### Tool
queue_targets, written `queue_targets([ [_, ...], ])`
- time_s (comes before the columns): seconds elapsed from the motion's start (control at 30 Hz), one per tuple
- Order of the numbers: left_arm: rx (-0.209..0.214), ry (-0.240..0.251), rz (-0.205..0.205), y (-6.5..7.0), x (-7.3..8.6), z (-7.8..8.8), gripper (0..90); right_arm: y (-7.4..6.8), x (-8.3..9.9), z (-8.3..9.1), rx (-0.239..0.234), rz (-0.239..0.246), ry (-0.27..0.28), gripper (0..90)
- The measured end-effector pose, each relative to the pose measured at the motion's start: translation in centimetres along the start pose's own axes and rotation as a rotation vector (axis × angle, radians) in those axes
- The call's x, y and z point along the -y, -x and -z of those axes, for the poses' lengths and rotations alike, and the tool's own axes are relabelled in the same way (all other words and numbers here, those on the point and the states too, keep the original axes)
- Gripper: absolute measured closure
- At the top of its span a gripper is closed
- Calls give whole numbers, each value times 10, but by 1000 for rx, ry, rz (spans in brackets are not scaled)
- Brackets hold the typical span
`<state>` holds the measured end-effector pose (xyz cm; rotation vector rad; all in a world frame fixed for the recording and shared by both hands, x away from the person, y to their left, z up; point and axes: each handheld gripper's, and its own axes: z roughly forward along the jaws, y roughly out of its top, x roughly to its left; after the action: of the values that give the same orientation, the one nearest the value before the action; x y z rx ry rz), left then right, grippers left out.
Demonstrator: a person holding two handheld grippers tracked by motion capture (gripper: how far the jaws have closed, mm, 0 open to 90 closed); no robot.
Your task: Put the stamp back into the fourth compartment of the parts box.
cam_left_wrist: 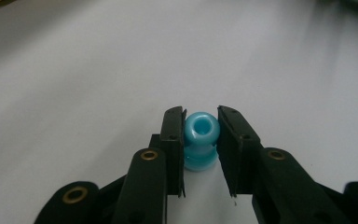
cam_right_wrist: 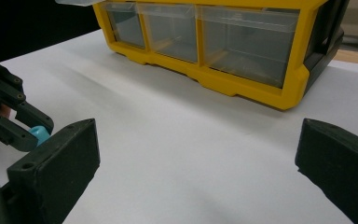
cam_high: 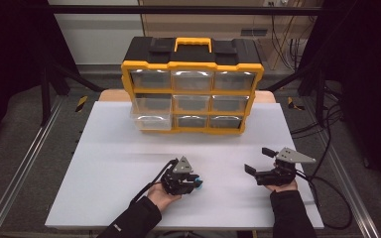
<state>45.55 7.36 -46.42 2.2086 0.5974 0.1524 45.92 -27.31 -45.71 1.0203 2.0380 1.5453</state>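
Two black pads [cam_left_wrist: 173, 140] of left gripper [cam_left_wrist: 200, 140] pressed against opposite flanks of blue spool-shaped bead [cam_left_wrist: 201, 139], bore turned toward the camera, base resting on white table sheet [cam_left_wrist: 98, 70]. Same bead [cam_high: 197, 184] at tip of left gripper [cam_high: 191, 182] in high view, near the front middle of the sheet [cam_high: 119, 163], gripper held in left hand [cam_high: 163, 194] with dark sleeve below. Right gripper [cam_high: 258, 159] well apart to the right, jaws spread wide, nothing between them, held low over the sheet in right hand [cam_high: 282, 186]. Yellow and black drawer organizer [cam_high: 192, 84] upright at the far edge, nine clear drawers in three rows, lower left drawer [cam_high: 152, 120] drawn forward; orange handle [cam_high: 192, 43] on top.
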Motion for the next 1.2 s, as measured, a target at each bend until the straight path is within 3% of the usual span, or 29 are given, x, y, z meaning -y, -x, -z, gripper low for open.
queue_targets([
  [1.2,-21,63,17,-6,-9,27,716,0,0,0,-3,0,0,3],
])
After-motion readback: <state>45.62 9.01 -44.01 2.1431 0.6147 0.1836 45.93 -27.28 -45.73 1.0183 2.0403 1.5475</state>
